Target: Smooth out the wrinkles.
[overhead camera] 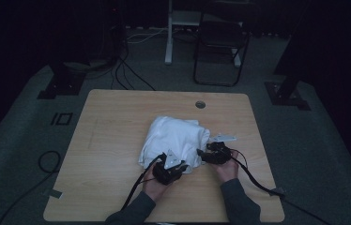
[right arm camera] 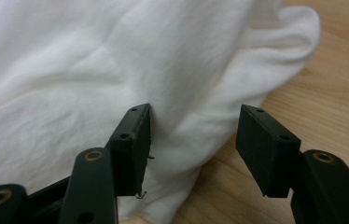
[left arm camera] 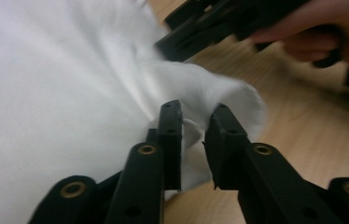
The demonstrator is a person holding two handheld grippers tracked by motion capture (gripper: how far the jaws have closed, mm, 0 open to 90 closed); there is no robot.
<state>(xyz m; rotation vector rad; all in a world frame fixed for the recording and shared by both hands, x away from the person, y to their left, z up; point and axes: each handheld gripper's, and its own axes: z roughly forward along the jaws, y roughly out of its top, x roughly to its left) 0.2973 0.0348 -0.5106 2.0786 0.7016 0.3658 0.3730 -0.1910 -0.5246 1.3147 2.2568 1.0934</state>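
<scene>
A crumpled white cloth [overhead camera: 176, 138] is seen heaped on the near middle of a pale wooden surface [overhead camera: 112, 140] in a dim room, with a person's two hands brought in at its near edge. The left claw [overhead camera: 176, 164] is set at the cloth's near corner; in the left gripper view its jaws are drawn close together, and a fold of the cloth [left arm camera: 70, 93] is pinched between them. The right claw [overhead camera: 206, 154] is held just beside the cloth's right edge; in the right gripper view its jaws are spread about halfway, the cloth [right arm camera: 93, 60] is touched by one jaw, and nothing is gripped. A chair [overhead camera: 220, 42] is visible beyond the surface.
</scene>
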